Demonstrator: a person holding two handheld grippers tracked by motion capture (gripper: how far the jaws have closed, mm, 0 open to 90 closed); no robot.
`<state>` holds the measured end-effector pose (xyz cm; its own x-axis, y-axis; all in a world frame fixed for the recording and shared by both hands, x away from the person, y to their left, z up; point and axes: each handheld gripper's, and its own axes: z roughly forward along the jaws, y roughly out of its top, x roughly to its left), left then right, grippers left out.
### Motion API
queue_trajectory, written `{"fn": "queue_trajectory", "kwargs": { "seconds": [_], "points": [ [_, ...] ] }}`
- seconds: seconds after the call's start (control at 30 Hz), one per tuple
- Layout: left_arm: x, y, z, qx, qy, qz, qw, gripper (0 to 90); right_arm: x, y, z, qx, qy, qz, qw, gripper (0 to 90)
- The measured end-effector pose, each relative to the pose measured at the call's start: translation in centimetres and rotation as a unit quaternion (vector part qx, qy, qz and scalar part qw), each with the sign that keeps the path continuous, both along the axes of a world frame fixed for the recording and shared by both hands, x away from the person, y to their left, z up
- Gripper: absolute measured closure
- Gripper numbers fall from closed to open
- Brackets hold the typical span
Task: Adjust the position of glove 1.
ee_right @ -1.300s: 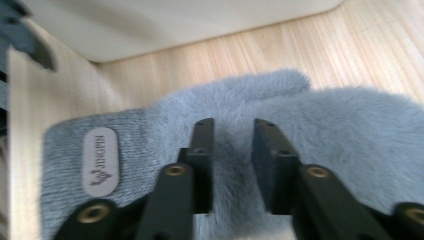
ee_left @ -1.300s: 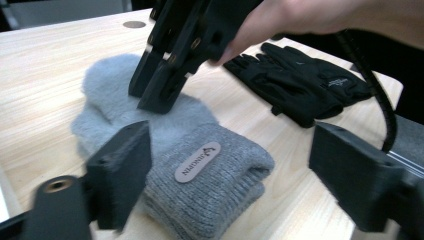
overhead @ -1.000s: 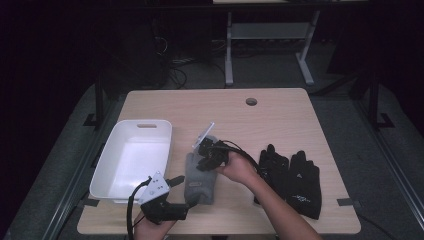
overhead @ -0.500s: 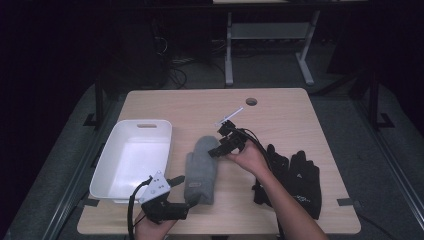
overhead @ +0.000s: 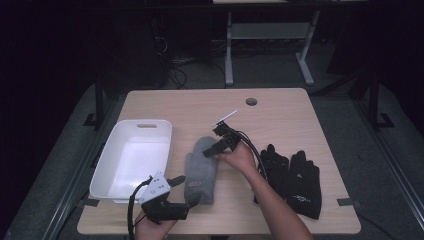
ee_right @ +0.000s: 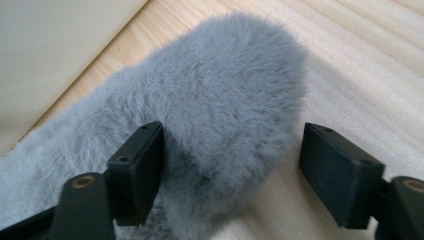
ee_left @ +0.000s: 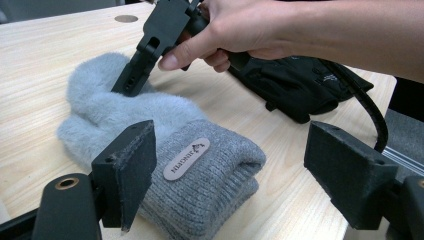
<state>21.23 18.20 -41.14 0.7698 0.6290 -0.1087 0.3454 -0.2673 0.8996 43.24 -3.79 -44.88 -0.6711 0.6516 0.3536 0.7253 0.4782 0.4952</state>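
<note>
A grey fluffy mitten (overhead: 199,172) lies flat on the wooden table, cuff toward me. My right gripper (overhead: 215,144) hovers at its rounded far tip (ee_right: 225,80). Its jaws have just sprung wide and eased in slightly. The tip lies between them, with the left pad brushing the fur and the right pad apart. My left gripper (overhead: 182,196) rests low at the front edge, open wide around the ribbed cuff with its label (ee_left: 187,159), gripping nothing. In the left gripper view, the right gripper (ee_left: 131,82) and the hand holding it show above the mitten.
A white bin (overhead: 131,131) stands left of the mitten, and its wall (ee_right: 50,50) is near the right gripper. A pair of black gloves (overhead: 295,180) lies to the right, behind the hand (ee_left: 300,85). A cable hole (overhead: 251,101) sits at the table's far side.
The mitten was folded with the right gripper shut on it. It now lies stretched out, released, and the right gripper has opened and dropped to the tip. The left gripper stayed put.
</note>
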Motion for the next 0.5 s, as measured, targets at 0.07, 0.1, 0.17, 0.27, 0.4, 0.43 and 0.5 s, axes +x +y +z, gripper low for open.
{"fn": "queue_trajectory", "kwargs": {
  "seconds": [0.07, 0.1, 0.17, 0.27, 0.4, 0.43, 0.5],
  "points": [
    [0.02, -0.02, 0.0, -0.001, 0.0, 0.0, 1.0, 20.5, -0.05, 0.05, -0.12, 0.0, 0.001, 0.0, 1.0, 32.2],
    [0.02, -0.03, -0.01, -0.001, 0.002, 0.001, 1.0, 20.5, -0.11, 0.06, -0.15, 0.001, 0.004, 0.0, 1.0, 35.5],
    [0.03, -0.05, -0.02, 0.001, 0.002, 0.0, 1.0, 20.5, -0.18, 0.05, -0.27, 0.009, 0.007, 0.004, 0.9999, 41.3],
    [0.0, -0.11, -0.04, 0.002, 0.002, -0.001, 1.0, 20.5, -0.31, -0.08, -0.43, 0.03, 0.016, 0.008, 0.9994, 52.4],
    [0.11, -0.18, -0.1, 0.004, 0.005, -0.002, 1.0, 20.5, -0.36, -0.52, -0.42, 0.052, 0.026, 0.011, 0.9983, 66.4],
    [0.1, -0.2, -0.11, 0.005, 0.006, -0.003, 1.0, 20.5, -0.37, -0.63, -0.41, 0.058, 0.029, 0.011, 0.9979, 68.9],
    [0.08, -0.22, -0.12, 0.006, 0.006, -0.003, 1.0, 20.5, -0.46, -0.83, -0.31, 0.063, 0.024, 0.013, 0.9976, 71.9]
  ]
}}
